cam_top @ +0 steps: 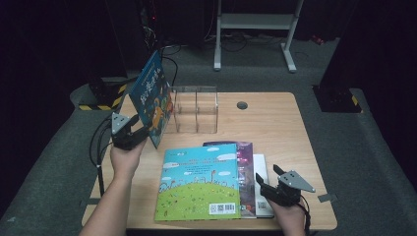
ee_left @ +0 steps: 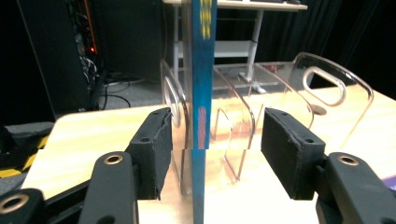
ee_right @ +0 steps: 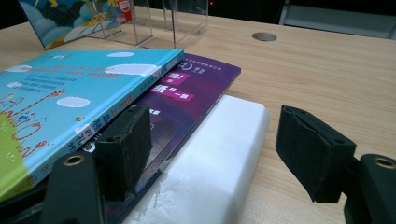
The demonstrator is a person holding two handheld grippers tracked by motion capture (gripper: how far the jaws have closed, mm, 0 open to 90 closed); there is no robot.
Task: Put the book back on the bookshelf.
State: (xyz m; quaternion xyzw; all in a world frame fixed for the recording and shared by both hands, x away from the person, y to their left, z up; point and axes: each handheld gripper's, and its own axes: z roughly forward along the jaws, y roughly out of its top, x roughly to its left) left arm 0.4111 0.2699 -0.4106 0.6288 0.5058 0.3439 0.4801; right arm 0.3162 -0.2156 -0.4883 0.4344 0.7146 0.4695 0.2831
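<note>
Item: dark-blue illustrated picture book (cam_top: 153, 96), upright at the clear acrylic divider rack's (cam_top: 195, 109) nine o'clock. Left gripper (cam_top: 142, 129): jaws parted, spine between, unclamped. Right gripper (cam_top: 268, 176): wide, empty. Step: slotting; next, likely withdrawing.

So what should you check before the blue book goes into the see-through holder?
1. Blue book upright beside the clear holder: ok.
2. Left gripper pads pressing the book: not ok; the book stands between the jaws with gaps on both sides.
3. Book lined up with a slot: cannot tell.
4. Holder slots free of books: ok.
5. Right gripper out of the way: ok, open by the white book.
6. Stacked books flat on the table: ok.
</note>
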